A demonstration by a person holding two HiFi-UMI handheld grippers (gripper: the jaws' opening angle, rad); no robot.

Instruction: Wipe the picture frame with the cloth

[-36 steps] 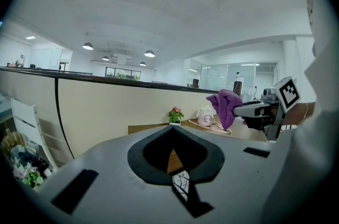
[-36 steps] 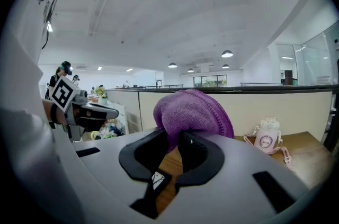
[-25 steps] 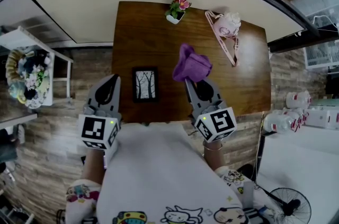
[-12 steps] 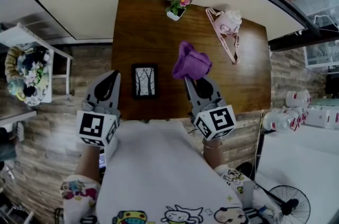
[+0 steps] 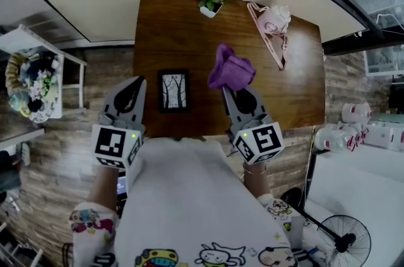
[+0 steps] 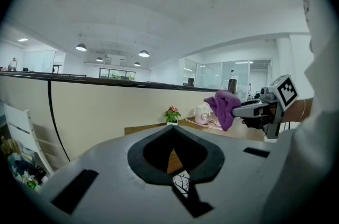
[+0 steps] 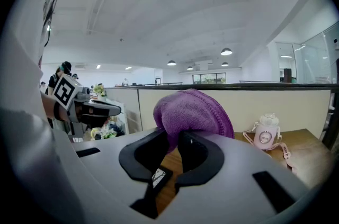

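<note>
A small black picture frame (image 5: 173, 91) with a tree drawing lies flat on the brown table (image 5: 183, 38), near its front edge. My left gripper (image 5: 140, 79) hovers just left of the frame, shut and empty; in the left gripper view (image 6: 172, 127) the frame (image 6: 181, 180) shows through the gap behind the tips. My right gripper (image 5: 230, 90) is right of the frame, shut on a bunched purple cloth (image 5: 231, 71) held above the table. The cloth (image 7: 193, 114) bulges over the closed jaws (image 7: 177, 135) in the right gripper view.
A small potted flower (image 5: 213, 0) stands at the table's far edge. A pink bottle with a strap (image 5: 276, 23) lies at the far right. A low partition wall runs behind the table. A white shelf with flowers (image 5: 31, 79) is to the left.
</note>
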